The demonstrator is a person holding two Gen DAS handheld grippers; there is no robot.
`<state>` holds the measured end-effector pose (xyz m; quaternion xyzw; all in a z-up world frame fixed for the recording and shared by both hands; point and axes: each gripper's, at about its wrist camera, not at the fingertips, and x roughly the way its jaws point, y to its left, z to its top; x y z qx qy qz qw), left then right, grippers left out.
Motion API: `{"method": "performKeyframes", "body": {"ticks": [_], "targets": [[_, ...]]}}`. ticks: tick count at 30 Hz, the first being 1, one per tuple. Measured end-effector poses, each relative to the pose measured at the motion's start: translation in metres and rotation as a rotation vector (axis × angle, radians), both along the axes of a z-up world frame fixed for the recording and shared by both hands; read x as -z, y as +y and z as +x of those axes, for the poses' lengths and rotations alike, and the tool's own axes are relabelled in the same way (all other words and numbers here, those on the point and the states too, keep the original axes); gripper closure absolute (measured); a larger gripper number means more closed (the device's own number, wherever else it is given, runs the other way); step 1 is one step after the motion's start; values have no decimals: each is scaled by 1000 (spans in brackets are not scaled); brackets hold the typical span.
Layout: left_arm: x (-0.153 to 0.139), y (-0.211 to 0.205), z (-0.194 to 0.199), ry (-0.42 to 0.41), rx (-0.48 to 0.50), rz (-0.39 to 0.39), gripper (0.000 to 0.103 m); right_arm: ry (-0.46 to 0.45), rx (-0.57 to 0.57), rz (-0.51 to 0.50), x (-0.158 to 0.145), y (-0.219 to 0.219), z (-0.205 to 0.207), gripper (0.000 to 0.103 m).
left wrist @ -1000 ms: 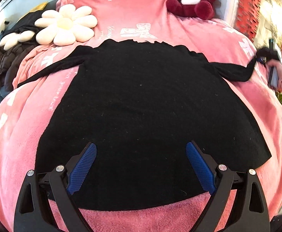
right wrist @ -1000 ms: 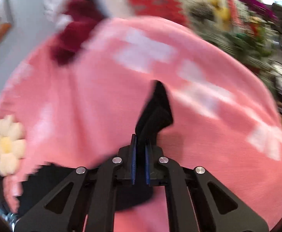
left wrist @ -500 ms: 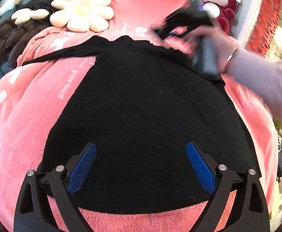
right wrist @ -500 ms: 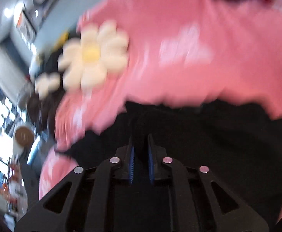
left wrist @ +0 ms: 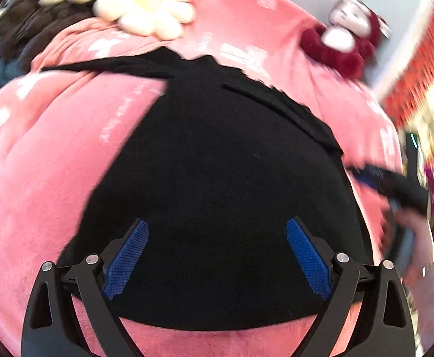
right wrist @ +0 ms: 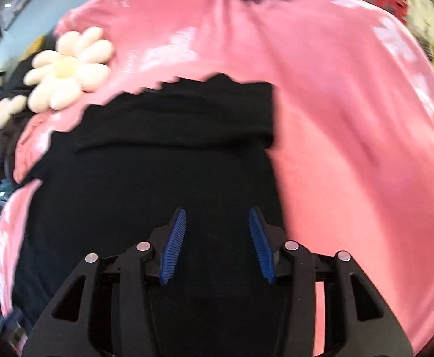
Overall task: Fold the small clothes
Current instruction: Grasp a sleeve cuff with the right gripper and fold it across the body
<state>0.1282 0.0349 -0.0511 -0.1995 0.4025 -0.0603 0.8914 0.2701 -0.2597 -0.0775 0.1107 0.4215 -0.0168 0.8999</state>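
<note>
A black long-sleeved top (left wrist: 217,163) lies flat on a pink blanket (left wrist: 38,163). Its right sleeve (left wrist: 282,110) is folded across the chest; it also shows in the right wrist view (right wrist: 181,125). Its left sleeve (left wrist: 104,67) lies stretched out to the left. My left gripper (left wrist: 217,253) is open and empty over the top's lower hem. My right gripper (right wrist: 217,244) is open and empty over the top's right side (right wrist: 157,193). It also shows in the left wrist view (left wrist: 395,181) at the right, blurred, held by a hand.
A white flower cushion (left wrist: 148,6) and a dark jacket (left wrist: 23,29) lie at the back left. A dark red plush toy (left wrist: 344,41) sits at the back right. The flower cushion also shows in the right wrist view (right wrist: 68,68). The blanket's right side (right wrist: 365,148) is bare.
My right gripper carried the right sleeve across the chest, let it go and opened, then drew back to the right. My left gripper stayed open over the hem while its view swung left.
</note>
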Motion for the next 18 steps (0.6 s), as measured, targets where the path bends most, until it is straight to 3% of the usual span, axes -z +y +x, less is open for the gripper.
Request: {"method": "performKeyframes", "body": {"ticks": [4, 6, 10, 13, 15, 18], "targets": [[2, 11, 0, 20, -58, -39, 11, -32, 86, 13, -7, -40, 28, 59], [2, 9, -1, 12, -55, -31, 11, -46, 62, 6, -13, -30, 50, 57], [3, -5, 5, 4, -11, 27, 11, -97, -136, -42, -26, 36, 92, 57], [3, -12, 5, -5, 23, 58, 11, -103, -291, -69, -27, 101, 123, 50], [4, -14, 5, -6, 41, 65, 11, -87, -379, -93, -19, 148, 148, 44], [6, -15, 5, -2, 58, 65, 11, -17, -431, -150, 4, 192, 177, 44]]}}
